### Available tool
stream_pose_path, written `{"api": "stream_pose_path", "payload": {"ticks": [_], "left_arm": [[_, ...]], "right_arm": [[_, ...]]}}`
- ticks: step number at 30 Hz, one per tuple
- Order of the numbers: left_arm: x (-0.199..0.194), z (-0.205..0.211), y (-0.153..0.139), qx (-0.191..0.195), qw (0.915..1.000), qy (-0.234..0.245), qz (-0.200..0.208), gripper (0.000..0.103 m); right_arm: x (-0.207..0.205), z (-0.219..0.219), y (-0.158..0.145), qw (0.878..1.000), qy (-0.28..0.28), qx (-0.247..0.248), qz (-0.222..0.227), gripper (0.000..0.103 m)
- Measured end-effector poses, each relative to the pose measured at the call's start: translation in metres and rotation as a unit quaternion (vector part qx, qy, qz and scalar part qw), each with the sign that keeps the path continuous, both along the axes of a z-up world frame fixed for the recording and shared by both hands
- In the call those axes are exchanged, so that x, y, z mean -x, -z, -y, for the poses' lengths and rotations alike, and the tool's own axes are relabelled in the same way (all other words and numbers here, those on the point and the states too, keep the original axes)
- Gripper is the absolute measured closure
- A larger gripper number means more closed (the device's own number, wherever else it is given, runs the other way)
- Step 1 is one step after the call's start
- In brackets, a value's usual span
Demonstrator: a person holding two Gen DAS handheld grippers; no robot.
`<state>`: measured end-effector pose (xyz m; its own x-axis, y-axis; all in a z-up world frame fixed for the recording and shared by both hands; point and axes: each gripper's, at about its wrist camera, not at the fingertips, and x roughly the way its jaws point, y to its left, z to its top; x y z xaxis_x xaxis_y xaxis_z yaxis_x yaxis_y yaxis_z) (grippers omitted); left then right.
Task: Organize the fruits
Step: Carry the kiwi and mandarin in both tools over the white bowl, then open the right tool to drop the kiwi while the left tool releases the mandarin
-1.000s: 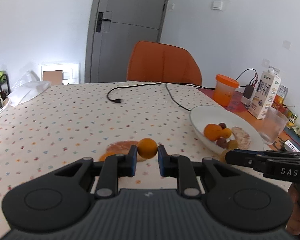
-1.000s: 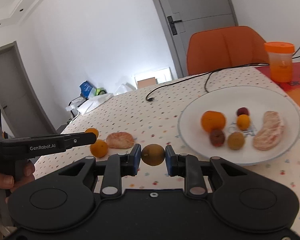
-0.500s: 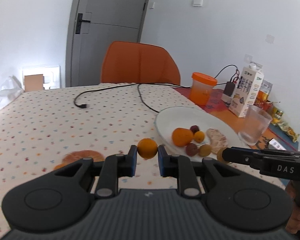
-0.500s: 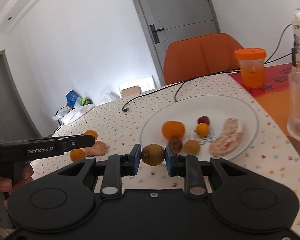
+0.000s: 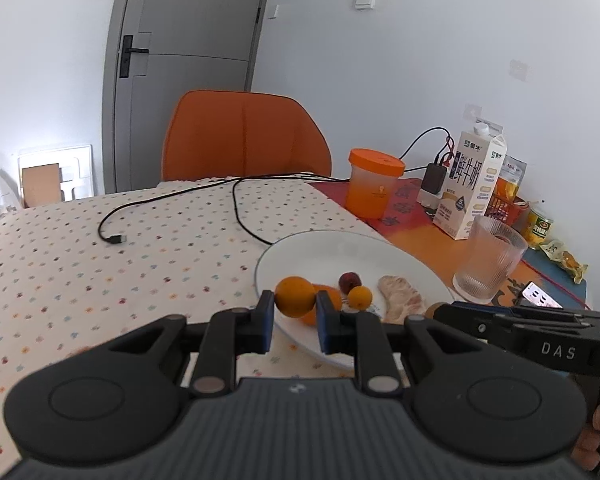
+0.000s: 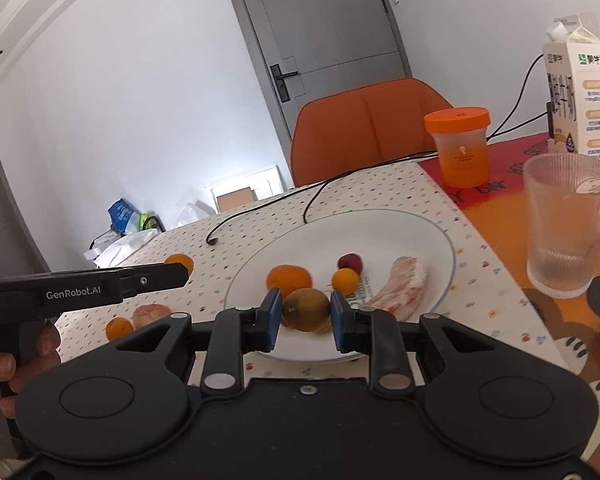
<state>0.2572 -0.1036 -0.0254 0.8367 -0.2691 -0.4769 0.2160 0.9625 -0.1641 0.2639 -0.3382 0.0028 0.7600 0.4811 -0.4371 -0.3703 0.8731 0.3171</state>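
Note:
My left gripper is shut on a small orange fruit and holds it over the near left rim of the white plate. My right gripper is shut on a brownish-green round fruit above the plate's near edge. On the plate lie an orange, a dark red fruit, a small orange fruit and a peeled citrus piece. On the cloth left of the plate lie a peeled citrus and a small orange.
A ribbed glass stands right of the plate, with an orange-lidded jar and a milk carton behind. A black cable crosses the dotted tablecloth. An orange chair stands at the far edge.
Both grippers have moved right and forward over the plate, each still holding its fruit. The loose fruit on the cloth has dropped out of the left wrist view.

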Motion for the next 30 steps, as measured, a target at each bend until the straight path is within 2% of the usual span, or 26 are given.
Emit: {"api": "stream_pose_path", "payload": {"ticks": [13, 22, 24, 26, 30], "left_arm": [[-0.027, 0.04, 0.007, -0.013, 0.9993, 0.034, -0.004, 0.083], [-0.044, 0.053, 0.015, -0.017, 0.9988, 0.043, -0.012, 0.083], [-0.048, 0.056, 0.017, -0.019, 0.9988, 0.044, -0.014, 0.083], [-0.05, 0.058, 0.018, -0.021, 0.9987, 0.044, -0.015, 0.083], [-0.052, 0.061, 0.019, -0.022, 0.9985, 0.048, -0.016, 0.083]], "right_arm": [[-0.025, 0.015, 0.009, 1.0, 0.019, 0.001, -0.002, 0.079], [-0.038, 0.015, 0.015, 1.0, 0.023, -0.002, -0.003, 0.078], [-0.04, 0.014, 0.017, 1.0, 0.019, 0.0, -0.002, 0.073], [-0.04, 0.011, 0.019, 1.0, 0.014, 0.01, 0.0, 0.063], [-0.036, 0.014, 0.022, 1.0, 0.012, 0.006, -0.006, 0.061]]}}
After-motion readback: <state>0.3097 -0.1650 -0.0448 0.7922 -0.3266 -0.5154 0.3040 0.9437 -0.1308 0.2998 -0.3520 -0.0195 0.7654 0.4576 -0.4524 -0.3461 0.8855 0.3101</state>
